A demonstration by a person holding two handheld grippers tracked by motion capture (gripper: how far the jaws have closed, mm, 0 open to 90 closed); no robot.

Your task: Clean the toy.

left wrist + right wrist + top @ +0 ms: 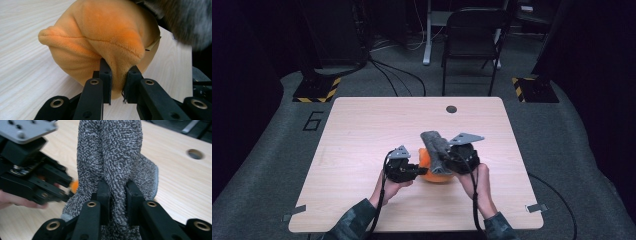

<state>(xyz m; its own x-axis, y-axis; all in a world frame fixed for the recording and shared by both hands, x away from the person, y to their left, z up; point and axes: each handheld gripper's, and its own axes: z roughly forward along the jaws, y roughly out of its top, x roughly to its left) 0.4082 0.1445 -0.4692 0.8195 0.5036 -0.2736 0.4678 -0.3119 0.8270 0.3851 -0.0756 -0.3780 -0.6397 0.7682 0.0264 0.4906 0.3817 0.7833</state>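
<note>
Near worktop (362, 130) centre, slightly toward 5 o'clock: orange plush (105, 42), pinched by a fold in left claw (117, 86). At plush's 3 o'clock, grey sock (112, 157) clamped narrow in right claw (117, 206), draped over plush.

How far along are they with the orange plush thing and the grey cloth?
Both grips look done: the left gripper pinches a fold of the orange plush, and the right gripper pinches the grey cloth. In hand: the cloth is lifted above the plush. Left: getting them apart, probably; they overlap.
</note>
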